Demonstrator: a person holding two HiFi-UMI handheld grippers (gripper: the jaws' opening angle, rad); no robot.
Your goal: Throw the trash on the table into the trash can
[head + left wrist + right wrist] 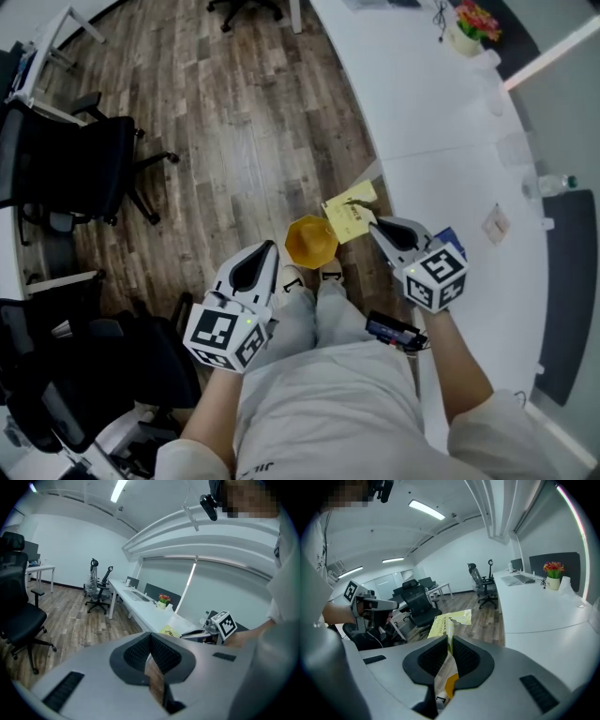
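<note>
My right gripper (374, 226) is shut on a yellow wrapper (347, 214), which sticks out ahead of the jaws. In the right gripper view the wrapper (452, 619) is pinched between the pads and my right gripper (449, 637) points out over the wooden floor. The wrapper hangs just right of and slightly above an orange trash can (310, 242), which stands on the floor by the person's feet. My left gripper (270, 247) is to the left of the can. Its jaws meet at the tip with nothing held in the left gripper view (150, 637).
A long white table (450, 141) curves along the right, with a flower pot (469, 33), a small card (494, 223) and a bottle (553, 185) on it. Black office chairs (84, 169) stand at the left. Wooden floor lies beyond the can.
</note>
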